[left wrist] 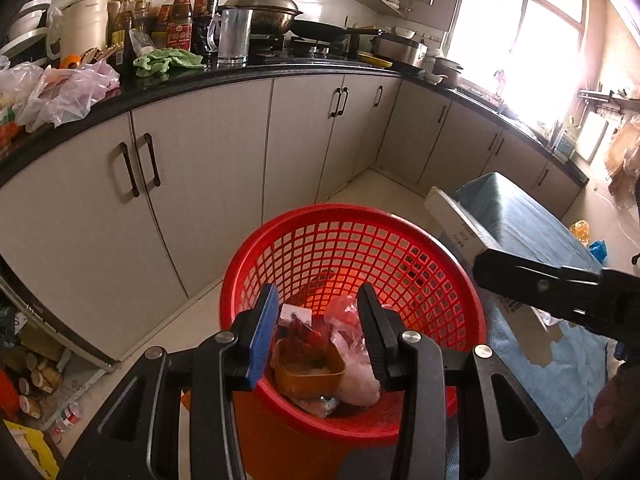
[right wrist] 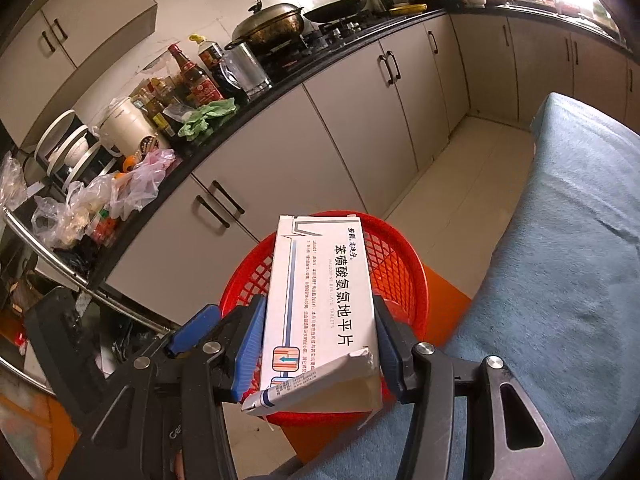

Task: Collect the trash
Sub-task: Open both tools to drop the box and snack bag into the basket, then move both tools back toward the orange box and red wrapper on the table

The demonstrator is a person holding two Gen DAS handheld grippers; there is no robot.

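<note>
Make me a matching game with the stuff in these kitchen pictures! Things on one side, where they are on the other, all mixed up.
Things:
1. white box
2. brown tub
3. green cloth
4. lidded wok

Places:
A. on the stove
B. lying in the red basket
C. crumpled on the black counter near the bottles
D. held between the jaws of the right gripper

Pairs: 1-D, 2-B, 3-C, 4-A
</note>
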